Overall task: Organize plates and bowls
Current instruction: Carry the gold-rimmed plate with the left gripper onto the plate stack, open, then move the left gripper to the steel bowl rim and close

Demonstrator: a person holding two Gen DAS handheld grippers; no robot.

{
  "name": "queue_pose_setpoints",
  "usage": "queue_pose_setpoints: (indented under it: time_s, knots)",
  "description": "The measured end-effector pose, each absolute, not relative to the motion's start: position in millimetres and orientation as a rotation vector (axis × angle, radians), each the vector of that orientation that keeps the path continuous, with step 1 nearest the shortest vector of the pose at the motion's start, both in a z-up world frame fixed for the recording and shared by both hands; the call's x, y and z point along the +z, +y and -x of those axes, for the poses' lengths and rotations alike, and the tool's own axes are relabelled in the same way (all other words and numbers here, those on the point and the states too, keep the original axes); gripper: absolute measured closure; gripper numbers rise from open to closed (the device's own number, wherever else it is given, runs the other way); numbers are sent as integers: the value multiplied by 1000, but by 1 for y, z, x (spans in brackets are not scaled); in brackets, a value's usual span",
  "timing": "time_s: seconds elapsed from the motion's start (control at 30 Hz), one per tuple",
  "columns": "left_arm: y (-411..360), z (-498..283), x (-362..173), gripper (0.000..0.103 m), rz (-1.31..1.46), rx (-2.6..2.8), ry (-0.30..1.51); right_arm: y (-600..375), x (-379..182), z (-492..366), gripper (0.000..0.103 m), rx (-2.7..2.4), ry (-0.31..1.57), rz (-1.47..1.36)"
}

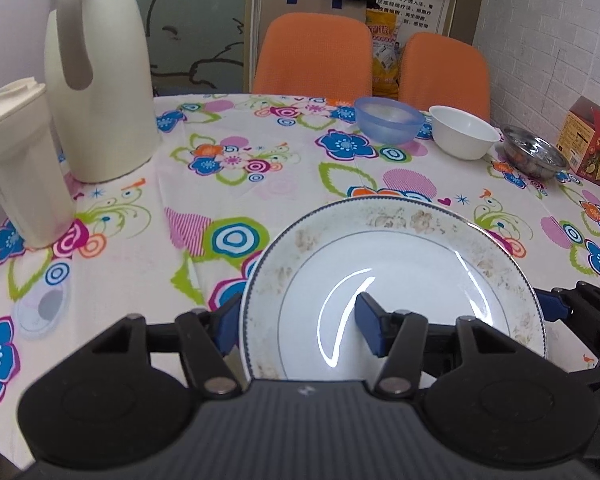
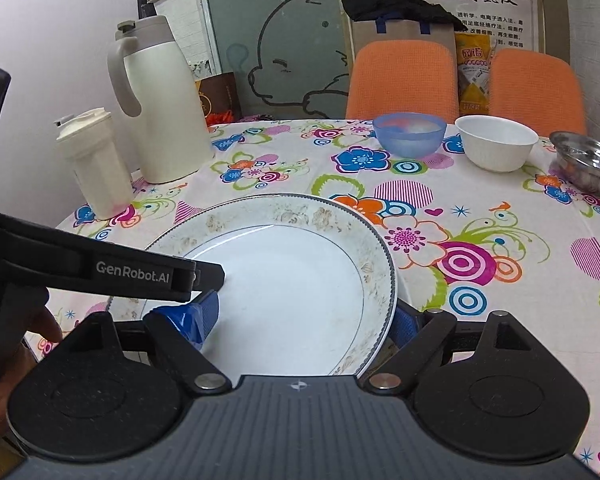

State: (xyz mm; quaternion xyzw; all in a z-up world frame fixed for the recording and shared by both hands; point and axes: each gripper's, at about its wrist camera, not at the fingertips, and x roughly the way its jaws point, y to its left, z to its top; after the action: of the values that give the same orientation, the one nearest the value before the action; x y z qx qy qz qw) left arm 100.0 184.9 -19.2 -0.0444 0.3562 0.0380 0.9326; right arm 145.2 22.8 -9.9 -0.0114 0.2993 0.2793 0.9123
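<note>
A large white plate (image 1: 400,264) with a faded flower rim lies on the flowered tablecloth (image 1: 260,184), close in front of both grippers. My left gripper (image 1: 300,328) straddles its left rim, one blue pad outside the edge and the other over the well, neither pressing. In the right wrist view the same plate (image 2: 300,264) has its right rim between the jaws of my right gripper (image 2: 300,320), which stand wide and apart from it. A blue bowl (image 1: 388,120), a white bowl (image 1: 462,132) and a steel bowl (image 1: 534,152) stand in a row at the far side.
A cream thermos jug (image 1: 100,80) and a lidded cream cup (image 1: 16,152) stand at the left edge. A red box (image 1: 592,144) is at the far right. Two orange chairs (image 1: 312,56) sit behind the table. A hand (image 2: 4,360) shows at the lower left.
</note>
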Motion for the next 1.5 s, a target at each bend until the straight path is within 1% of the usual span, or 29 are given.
queue_pose_setpoints:
  time_s: [0.07, 0.27, 0.47, 0.5, 0.6, 0.77, 0.97, 1.3, 1.5]
  knots:
    - [183, -97, -19, 34, 68, 84, 695, 21, -11, -144, 29, 583, 600, 28]
    - [181, -89, -14, 29, 18, 109, 616, 16, -15, -141, 30, 588, 563, -7]
    - [185, -94, -13, 29, 39, 118, 624, 8, -9, -141, 29, 569, 551, -71]
    - [184, -94, -13, 29, 40, 118, 623, 10, -8, -143, 28, 575, 568, -65]
    - [185, -91, -10, 28, 53, 122, 605, 12, -6, -142, 29, 569, 568, -40]
    - [181, -91, -1, 27, 33, 122, 583, 3, -1, -137, 29, 511, 510, -82]
    - [166, -92, 2, 26, -3, 89, 587, -7, 10, -139, 29, 532, 495, -125]
    - [129, -113, 9, 23, -52, 47, 598, -69, 6, -163, 29, 386, 574, -198]
    - [96, -131, 15, 22, -107, 9, 599, -118, -1, -178, 29, 211, 667, -217]
